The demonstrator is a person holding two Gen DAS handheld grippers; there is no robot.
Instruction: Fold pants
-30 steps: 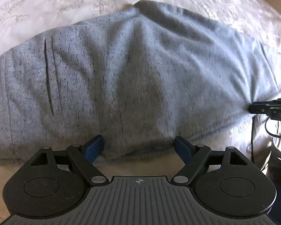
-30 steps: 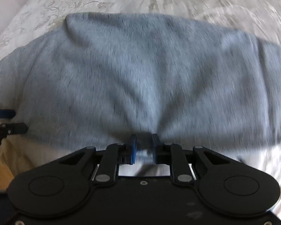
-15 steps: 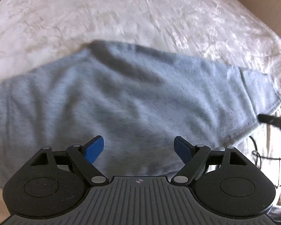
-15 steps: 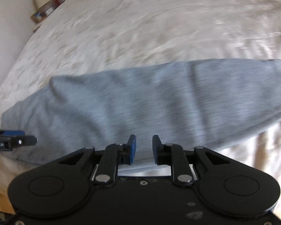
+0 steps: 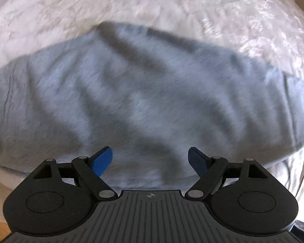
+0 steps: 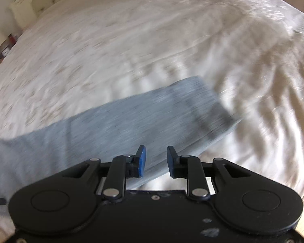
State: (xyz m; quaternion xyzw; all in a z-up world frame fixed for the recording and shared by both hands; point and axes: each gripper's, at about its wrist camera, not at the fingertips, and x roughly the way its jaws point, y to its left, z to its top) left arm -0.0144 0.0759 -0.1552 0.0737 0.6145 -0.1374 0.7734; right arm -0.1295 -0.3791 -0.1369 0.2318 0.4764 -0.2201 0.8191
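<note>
Right claw [image 6: 154, 161] newly off pants [image 6: 115, 125]

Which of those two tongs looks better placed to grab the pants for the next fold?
Probably the left. The left tongs are wide open with the pants filling the view right in front. The right tongs are narrowly open, empty, and see only the leg's end on the bed.

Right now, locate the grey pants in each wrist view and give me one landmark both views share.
Left wrist: the grey pants fill the middle of the picture, edge to edge, just beyond the open left gripper.
Right wrist: a grey band from lower left to right of centre, running behind the open right gripper.
Shared landmark: the white patterned bedspread beneath and beyond them.
</note>
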